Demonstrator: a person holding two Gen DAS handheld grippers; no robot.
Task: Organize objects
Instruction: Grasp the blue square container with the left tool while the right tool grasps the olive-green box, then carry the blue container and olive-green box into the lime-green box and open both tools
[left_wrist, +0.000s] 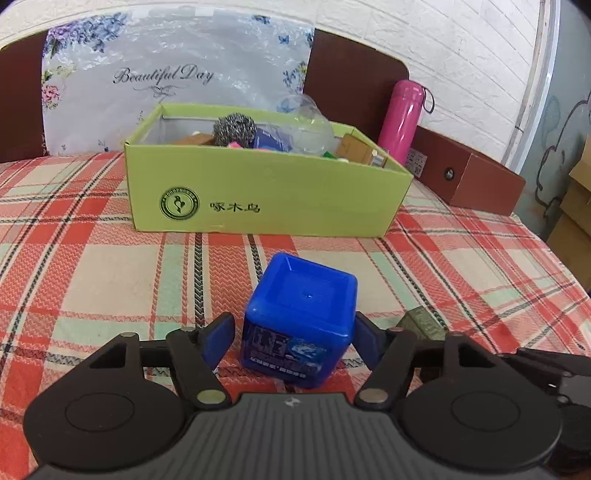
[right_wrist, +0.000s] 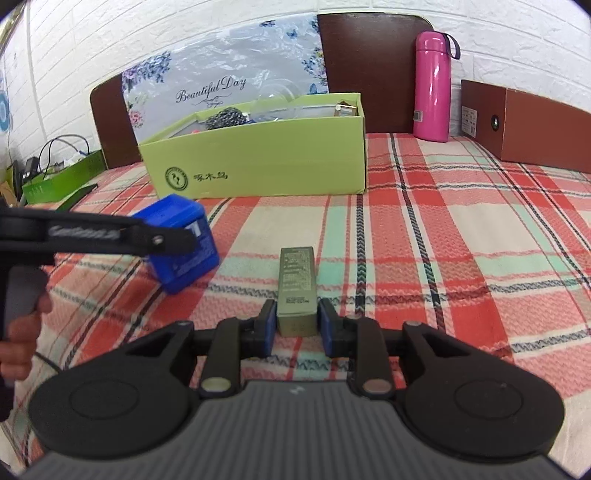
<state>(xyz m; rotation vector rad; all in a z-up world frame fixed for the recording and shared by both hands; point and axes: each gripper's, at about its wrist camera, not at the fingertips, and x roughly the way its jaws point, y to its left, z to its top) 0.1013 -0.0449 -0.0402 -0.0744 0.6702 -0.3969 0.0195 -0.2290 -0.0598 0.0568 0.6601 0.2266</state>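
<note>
A blue cube-shaped container (left_wrist: 301, 317) lies tipped on the plaid cloth between the fingers of my left gripper (left_wrist: 293, 341); the left pad stands a little off it, the right pad is at its side. It also shows in the right wrist view (right_wrist: 184, 243), partly behind the left gripper. A small olive-green box (right_wrist: 297, 290) lies lengthwise on the cloth, and my right gripper (right_wrist: 297, 325) has its blue pads against both sides of the box's near end. A light green cardboard box (left_wrist: 266, 188) (right_wrist: 258, 162) holding several items stands behind.
A pink bottle (right_wrist: 432, 86) (left_wrist: 400, 120) and a long brown box (right_wrist: 524, 123) (left_wrist: 469, 173) stand at the back right. A floral plastic bag (left_wrist: 173, 77) leans on the dark headboard. A green box with cables (right_wrist: 62, 177) sits off the left edge.
</note>
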